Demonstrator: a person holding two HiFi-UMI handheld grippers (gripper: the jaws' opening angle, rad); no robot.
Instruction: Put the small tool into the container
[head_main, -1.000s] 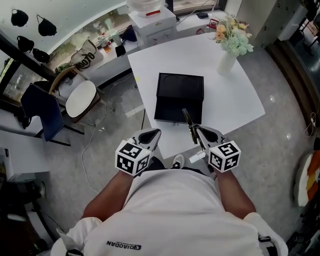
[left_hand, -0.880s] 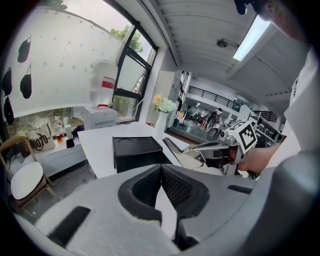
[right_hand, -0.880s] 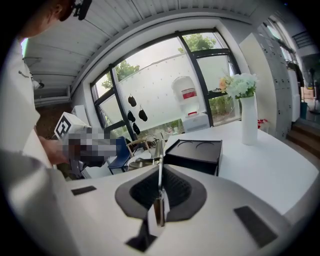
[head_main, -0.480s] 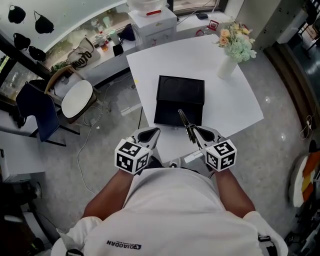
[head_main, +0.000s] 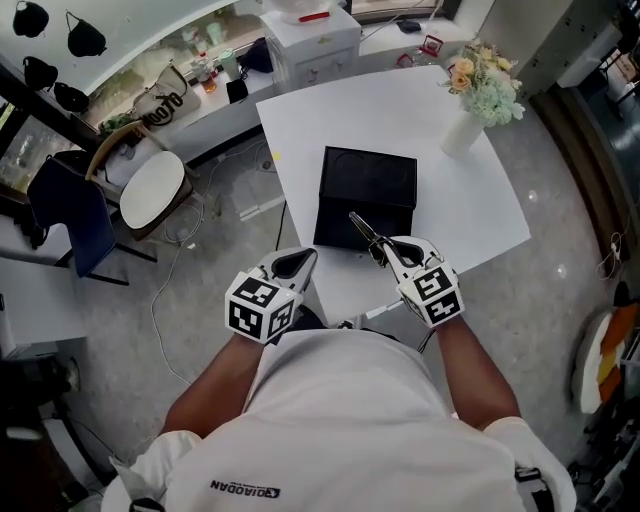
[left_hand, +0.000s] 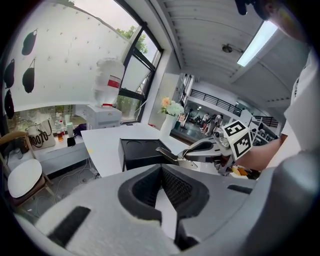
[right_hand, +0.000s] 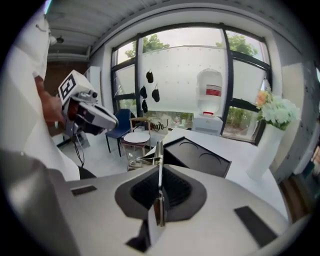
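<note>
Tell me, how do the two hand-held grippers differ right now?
The right hand-held gripper clamps a slim metal tool; the left hand-held gripper holds nothing. The right one reaches over the white table towards the open black box; the left one hangs just off the table's edge. Both have shut jaws and a marker cube.

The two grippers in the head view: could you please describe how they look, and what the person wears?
The left gripper and right gripper match: pale grey moulded bodies with dark padded jaw recesses, each carrying a white cube with black square markers. The person wears a white short-sleeved shirt with small dark print on it.
</note>
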